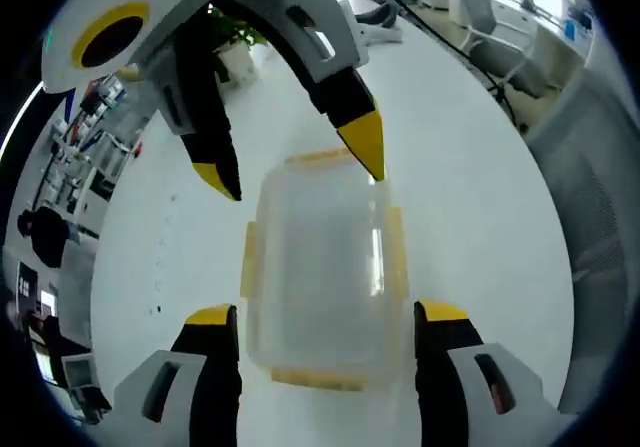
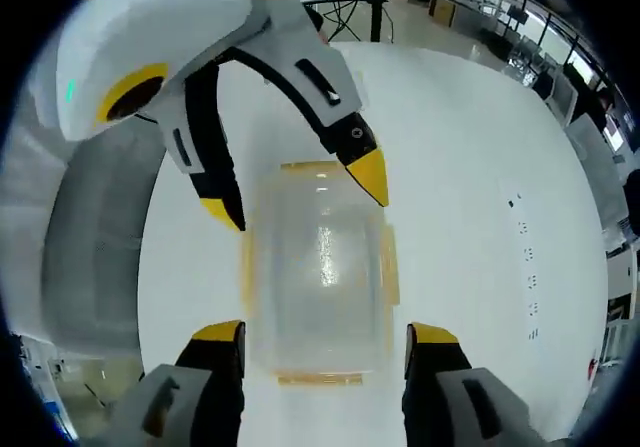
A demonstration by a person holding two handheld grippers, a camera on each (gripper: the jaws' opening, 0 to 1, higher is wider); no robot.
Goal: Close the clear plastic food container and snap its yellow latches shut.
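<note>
Worktop (image 1: 480,197) lies big and white under both claws. Between them sits the clear food container (image 1: 320,267), lid on, its yellow latches (image 1: 396,252) sticking out at the sides. The left claw (image 1: 325,317) is wide open around one end, holding nothing. The right claw (image 2: 322,332) is wide open around the other end, probably ready to press latches down.

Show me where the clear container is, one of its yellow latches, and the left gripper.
clear container (image 1: 320,267): left gripper view, middle of its lid.
yellow latch (image 2: 319,378): right gripper view, the near-edge latch.
left gripper (image 1: 325,329): left gripper view, midway between its fingertips.
</note>
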